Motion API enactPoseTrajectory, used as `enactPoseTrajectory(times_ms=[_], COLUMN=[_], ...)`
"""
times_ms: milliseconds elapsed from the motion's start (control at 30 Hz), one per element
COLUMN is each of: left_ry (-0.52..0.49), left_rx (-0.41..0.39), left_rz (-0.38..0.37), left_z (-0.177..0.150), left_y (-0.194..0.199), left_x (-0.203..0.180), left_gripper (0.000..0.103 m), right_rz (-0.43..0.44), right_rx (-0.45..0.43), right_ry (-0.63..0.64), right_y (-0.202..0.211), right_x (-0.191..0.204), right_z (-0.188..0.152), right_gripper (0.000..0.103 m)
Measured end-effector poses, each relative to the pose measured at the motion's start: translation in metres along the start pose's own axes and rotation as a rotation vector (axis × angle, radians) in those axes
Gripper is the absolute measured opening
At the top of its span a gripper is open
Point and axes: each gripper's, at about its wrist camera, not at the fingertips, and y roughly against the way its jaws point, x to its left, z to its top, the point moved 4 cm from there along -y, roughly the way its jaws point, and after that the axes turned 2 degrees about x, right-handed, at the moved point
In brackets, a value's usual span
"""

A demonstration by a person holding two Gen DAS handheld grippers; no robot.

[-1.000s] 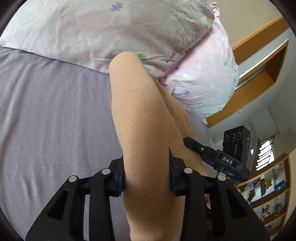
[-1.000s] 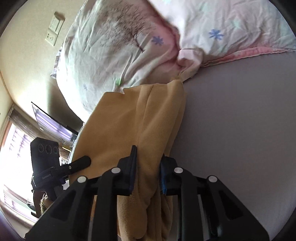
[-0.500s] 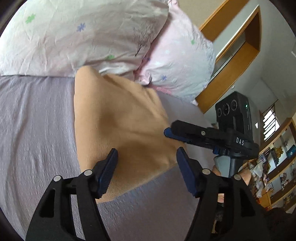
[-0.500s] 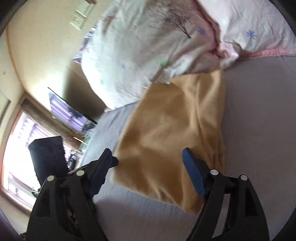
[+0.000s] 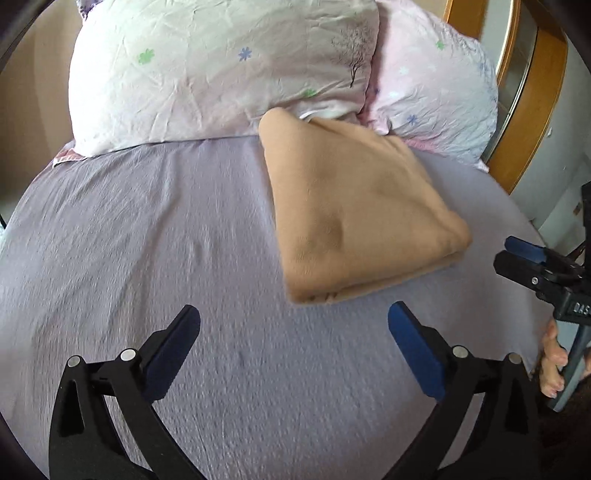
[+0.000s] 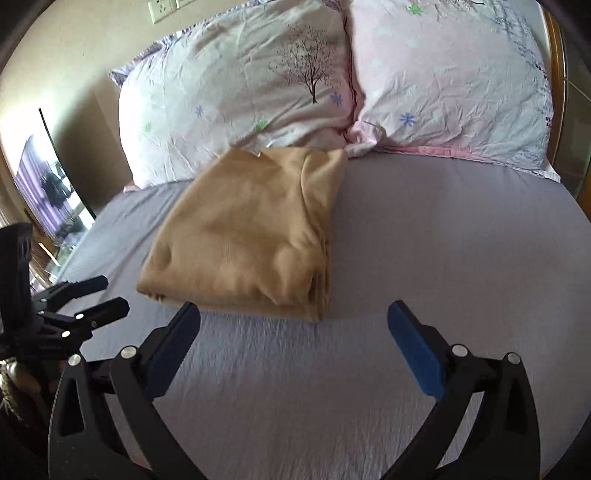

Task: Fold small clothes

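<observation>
A tan garment (image 5: 354, 210) lies folded into a thick square on the lilac bed sheet (image 5: 147, 240), its far edge against the pillows. It also shows in the right wrist view (image 6: 251, 232). My left gripper (image 5: 293, 332) is open and empty, held back from the garment's near edge. My right gripper (image 6: 293, 328) is open and empty, just short of the garment's near edge. The right gripper also shows at the right edge of the left wrist view (image 5: 532, 266), and the left gripper at the left edge of the right wrist view (image 6: 88, 299).
Two floral pillows (image 6: 251, 88) (image 6: 450, 81) lie at the head of the bed. A wooden headboard frame (image 5: 535, 92) stands at the right. A wall socket (image 6: 164, 7) is above the pillows. A window with purple curtains (image 6: 40, 184) is at the left.
Both grippers were shut on the tan garment a second ago. They have opened, let it go and pulled back. The garment now lies folded on the sheet.
</observation>
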Motion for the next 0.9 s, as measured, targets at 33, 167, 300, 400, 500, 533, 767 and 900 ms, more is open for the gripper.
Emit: enactPoseTrajectory(times_ms=[33, 167, 300, 400, 500, 533, 767, 900], left_ry=[-0.008, -0.010, -0.023, -0.056, -0.056, -0.055, -0.053, -0.053], left_rx=[0.009, 0.062, 0.078, 0.092, 0.093, 0.092, 0.090, 0.091], left_rz=[0.009, 0.047, 0.092, 0.134, 0.136, 0.136, 0.138, 0.138], left_z=[-0.003, -0.006, -0.010, -0.015, -0.015, -0.015, -0.016, -0.015], left_y=[-0.003, -0.022, -0.029, -0.030, -0.030, -0.030, -0.029, -0.029], left_x=[0.000, 0.001, 0.002, -0.003, -0.002, -0.001, -0.002, -0.002], left_gripper=[0.102, 0.102, 0.102, 0.102, 0.102, 0.102, 0.102, 0.102], right_rz=[0.005, -0.015, -0.076, -0.117, -0.169, -0.172, -0.183, -0.183], right_rx=[0.014, 0.070, 0.108, 0.128, 0.136, 0.134, 0.137, 0.136], right_ry=[0.005, 0.015, 0.039, 0.062, 0.078, 0.075, 0.062, 0.063], right_y=[-0.003, -0.023, -0.039, -0.046, -0.050, -0.048, -0.049, -0.049], right_x=[0.004, 0.020, 0.031, 0.037, 0.041, 0.042, 0.041, 0.041], right_z=[-0.005, -0.028, -0.037, -0.042, -0.045, -0.047, -0.046, -0.046], right_gripper=[0.101, 0.101, 0.101, 0.101, 0.101, 0.101, 0.101, 0.101])
